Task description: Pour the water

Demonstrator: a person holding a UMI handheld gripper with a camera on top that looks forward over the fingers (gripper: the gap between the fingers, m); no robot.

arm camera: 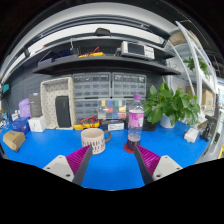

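Observation:
A clear water bottle (135, 120) with a pink label and blue cap stands upright on the blue table (112, 165), beyond my right finger. A beige ribbed cup (93, 139) with a handle stands to its left, just ahead of the fingers. My gripper (112, 160) is open and empty, its magenta pads (78, 159) spread wide over bare table. Neither finger touches the bottle or the cup.
A green potted plant (170, 104) stands to the right of the bottle. Small-parts drawers (92, 98) and a shelf (95, 58) line the back. A purple cup (24, 108) and small items sit at the left, with a yellow object (12, 140).

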